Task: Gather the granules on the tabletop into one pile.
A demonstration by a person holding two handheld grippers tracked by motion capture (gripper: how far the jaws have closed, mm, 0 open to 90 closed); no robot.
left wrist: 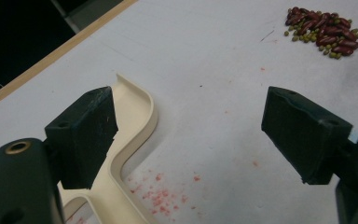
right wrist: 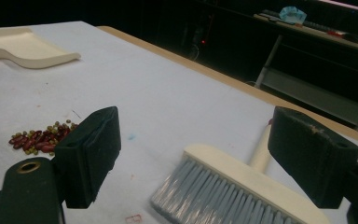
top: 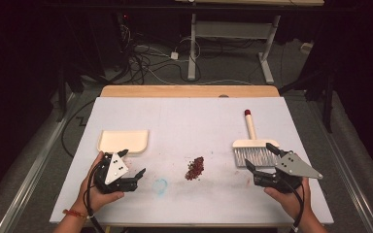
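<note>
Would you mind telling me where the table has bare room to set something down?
The far strip beyond the dustpan and brush is free, as is the patch between dustpan and beans. Near each gripper it is crowded.

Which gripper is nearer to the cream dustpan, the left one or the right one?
Left. The left gripper sits just below the cream dustpan, beside its handle. The right gripper is far across the table, by the brush.

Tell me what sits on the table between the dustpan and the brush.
In the high view, a small pile of beans lies between the dustpan and the brush, on otherwise bare tabletop with faint stains.
</note>
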